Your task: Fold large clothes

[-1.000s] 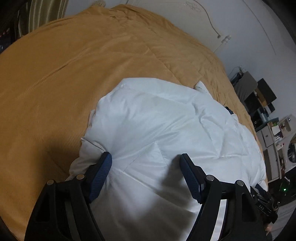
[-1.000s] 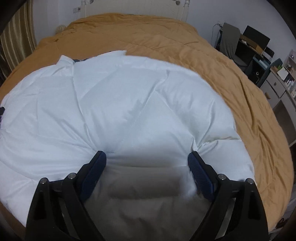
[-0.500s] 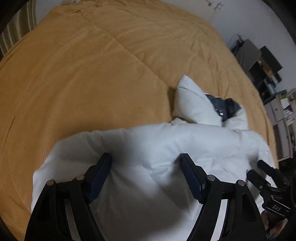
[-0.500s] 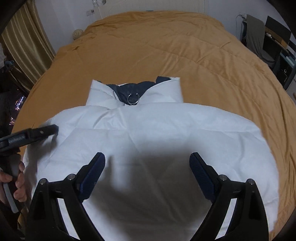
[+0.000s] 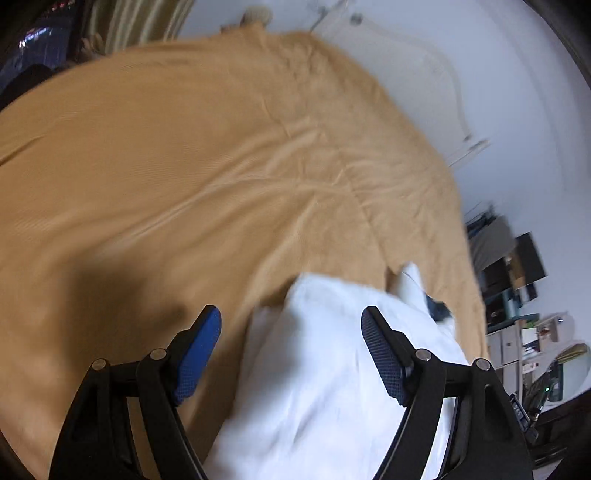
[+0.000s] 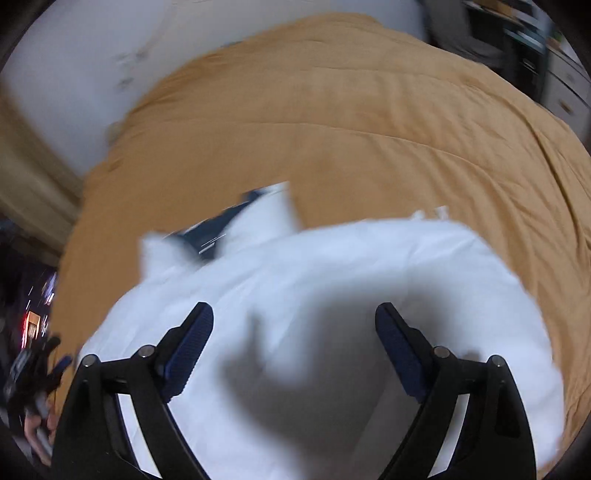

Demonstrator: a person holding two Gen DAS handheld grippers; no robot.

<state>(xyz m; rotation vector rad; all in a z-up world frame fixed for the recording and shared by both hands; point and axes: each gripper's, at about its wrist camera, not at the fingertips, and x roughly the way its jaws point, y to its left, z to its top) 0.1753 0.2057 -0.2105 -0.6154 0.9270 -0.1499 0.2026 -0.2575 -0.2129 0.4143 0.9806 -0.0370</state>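
A white puffy jacket point(image 6: 369, 273) lies folded on the orange bedspread point(image 6: 369, 122); its navy collar lining point(image 6: 210, 229) shows at the far left end. My right gripper point(image 6: 293, 310) hovers open above the jacket's near part and casts a shadow on it, with nothing between its blue pads point(image 6: 188, 350). In the left wrist view the jacket point(image 5: 332, 369) fills the lower right. My left gripper point(image 5: 291, 321) is open over the jacket's left edge, its left pad point(image 5: 199, 354) above bare bedspread point(image 5: 184, 166). Both views are motion-blurred.
The bed takes up most of both views. A white wall with a cable point(image 5: 458, 92) is beyond it. A desk and cluttered shelves point(image 5: 517, 280) stand along the right side, and striped curtains point(image 5: 140, 22) hang at the far left. A hand holding the left gripper point(image 6: 33, 373) shows at the right view's edge.
Both grippers have lifted away from the jacket, so it looks smaller and lower in both views. The left view has swung onto bare bedspread. Both stayed open.
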